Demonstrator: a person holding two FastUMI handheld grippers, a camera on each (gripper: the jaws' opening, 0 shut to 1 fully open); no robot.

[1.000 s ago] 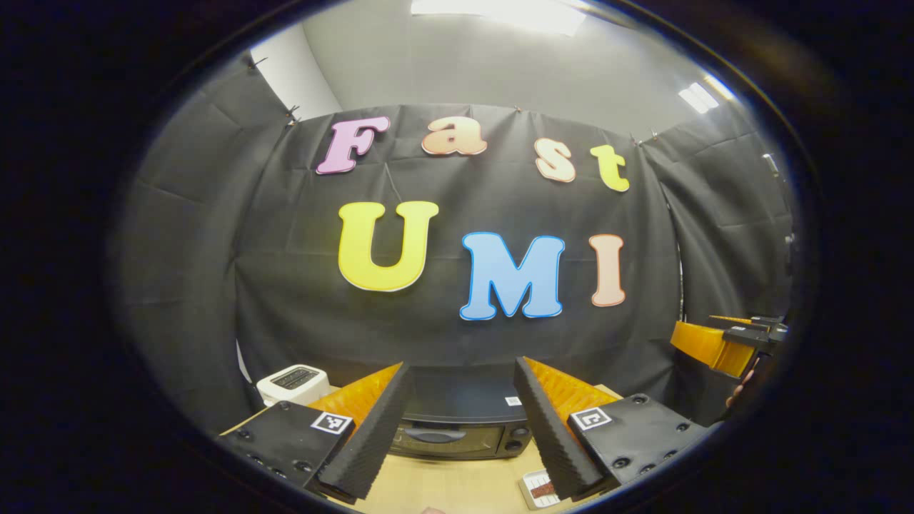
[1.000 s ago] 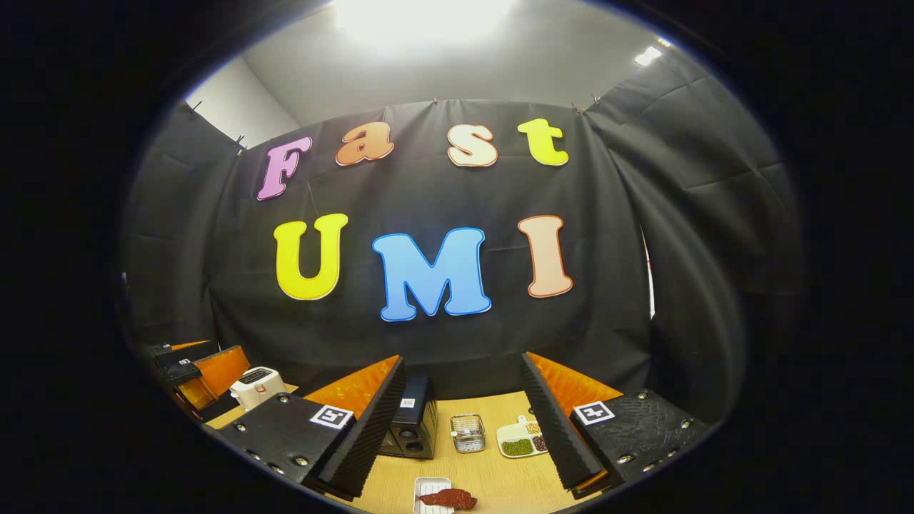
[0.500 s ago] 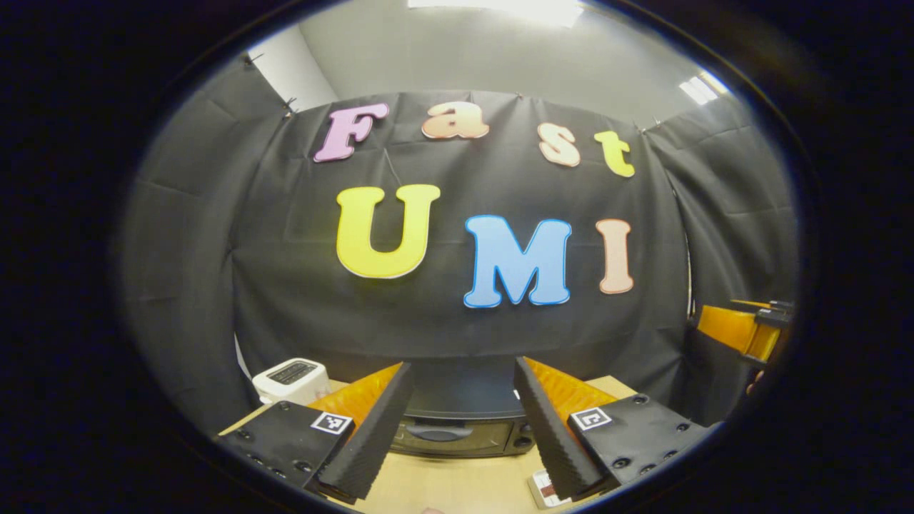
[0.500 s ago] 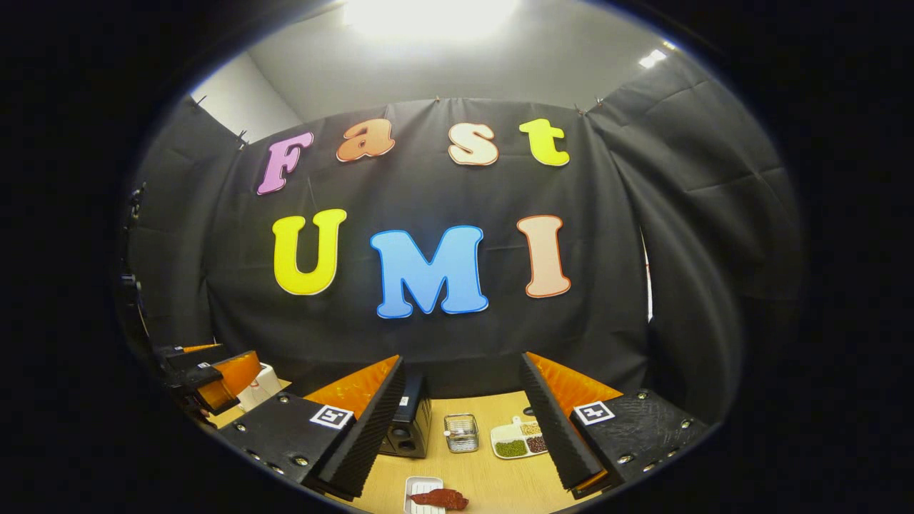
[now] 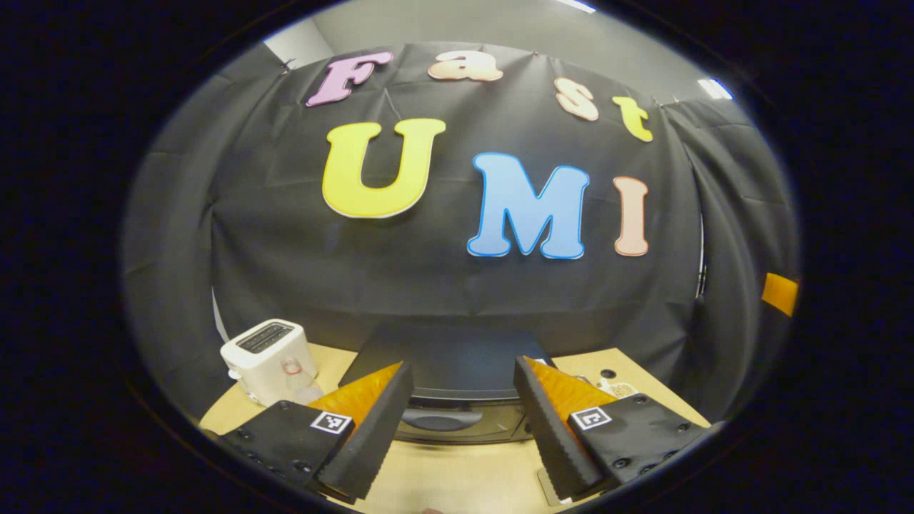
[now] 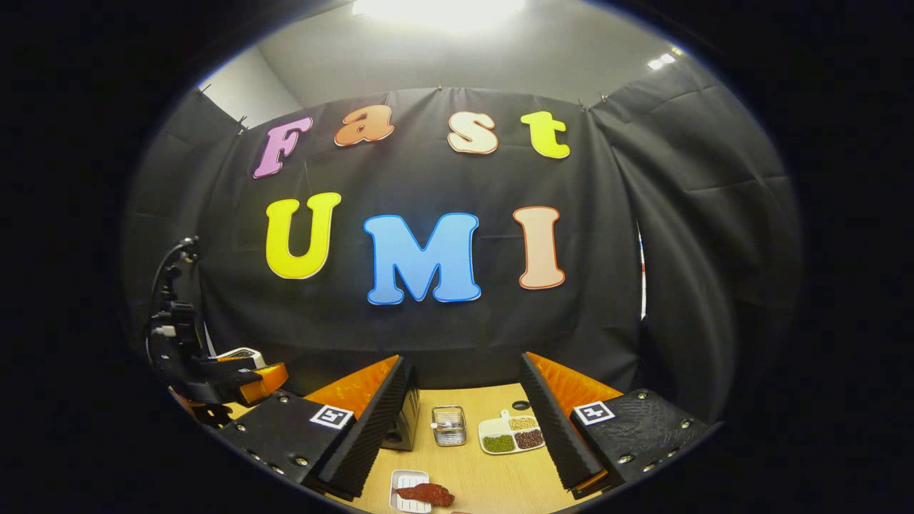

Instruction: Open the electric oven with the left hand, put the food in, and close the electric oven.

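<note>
Fingers of our left gripper (image 5: 463,421) spread wide, nothing between them, aimed at closed electric oven (image 5: 457,389) just ahead on wooden table (image 5: 457,478). Toaster (image 5: 268,357) left of oven. Our right gripper (image 6: 460,428) equally wide, empty. Food (image 6: 426,492) lies on small white tray (image 6: 408,491) below it; beyond sit metal basket (image 6: 448,425) and divided dish (image 6: 510,434).

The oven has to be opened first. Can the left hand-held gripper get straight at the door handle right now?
Probably yes: the left hand-held gripper is open, and the oven's handle lies between its fingers with only bare table before it.
</note>
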